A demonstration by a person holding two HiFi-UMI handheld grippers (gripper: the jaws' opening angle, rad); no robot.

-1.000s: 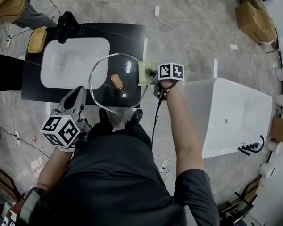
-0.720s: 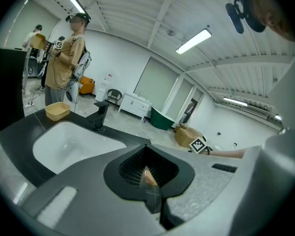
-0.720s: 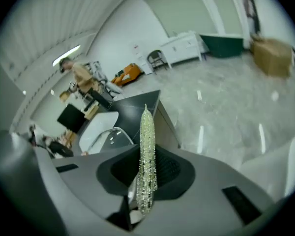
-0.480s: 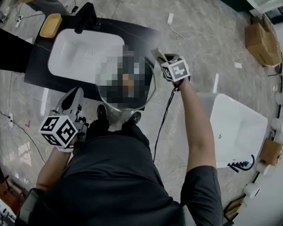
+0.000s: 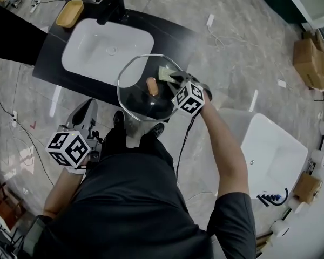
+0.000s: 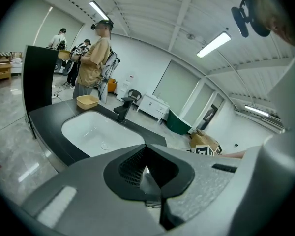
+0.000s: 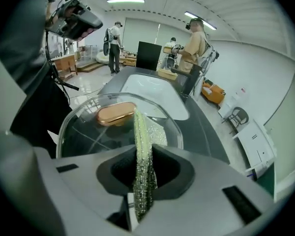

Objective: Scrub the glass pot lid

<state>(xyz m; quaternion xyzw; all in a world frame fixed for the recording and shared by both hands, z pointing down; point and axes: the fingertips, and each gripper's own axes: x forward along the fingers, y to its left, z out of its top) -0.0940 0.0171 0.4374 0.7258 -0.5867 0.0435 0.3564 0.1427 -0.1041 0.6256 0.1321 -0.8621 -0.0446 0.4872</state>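
From my feed, the lid sits just off the near right corner of the sink, raised above the front edge of the counter that the sink is set in. I cannot see what holds it up. It is clear, domed glass with a thin rim, and the dark counter and pale floor show through it. Light streaks run across the dome. At its centre is an oblong, copper-brown knob.

My right gripper is on the far side of the lid from the sink. Its jaws are clamped on a yellow-green, glittery sponge held on edge, and the sponge's front end lies against the glass just beside the knob.

My left gripper hangs nearer me than the sink's front edge, clear of the lid. Its jaws are drawn together with only a thin pale sliver between them, and I cannot tell what that sliver is.
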